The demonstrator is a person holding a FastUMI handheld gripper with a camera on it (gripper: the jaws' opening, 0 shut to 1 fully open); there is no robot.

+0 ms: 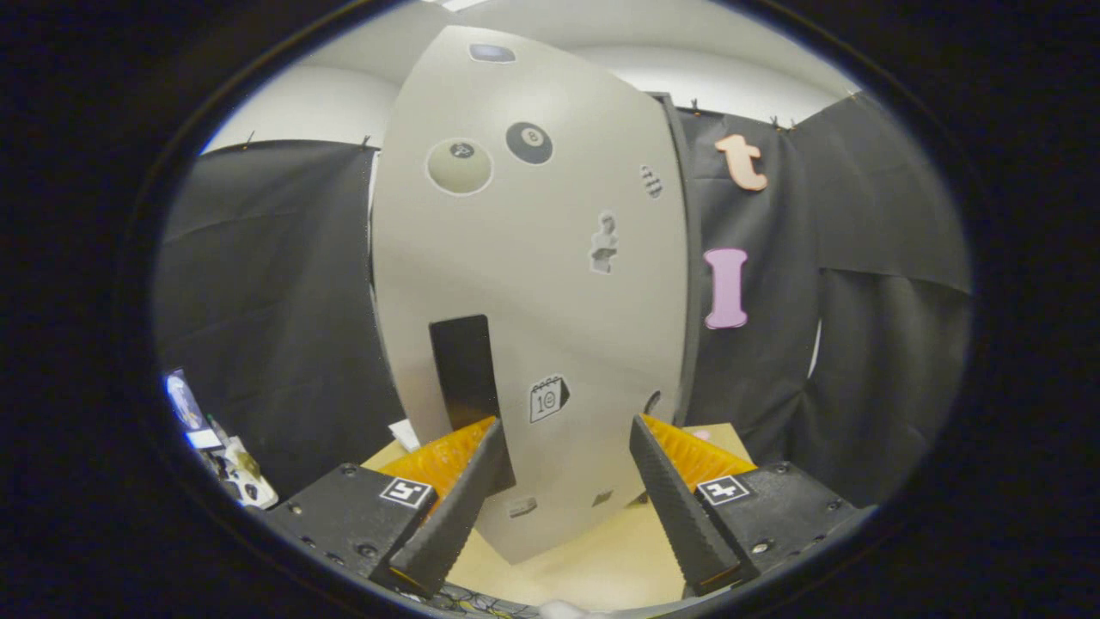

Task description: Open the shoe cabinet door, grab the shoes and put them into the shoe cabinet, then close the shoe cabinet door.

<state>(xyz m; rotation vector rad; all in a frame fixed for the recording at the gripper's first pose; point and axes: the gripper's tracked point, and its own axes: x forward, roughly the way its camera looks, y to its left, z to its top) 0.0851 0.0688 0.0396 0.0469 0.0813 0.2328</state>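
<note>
Even overhead light, soft shadows, strong fisheye bending, sharp focus.

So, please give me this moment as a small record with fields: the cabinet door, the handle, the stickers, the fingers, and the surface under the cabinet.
cabinet door: pale grey panel, standing upright just ahead of the fingers; open or closed cannot be told
handle: dark upright rectangle low on the door, just beyond one finger
stickers: several on the door, among them a black billiard ball and a calendar
gripper: fingers apart, holding nothing, the door's lower part between them
surface: light wooden table under the cabinet
shoes: no field
</note>
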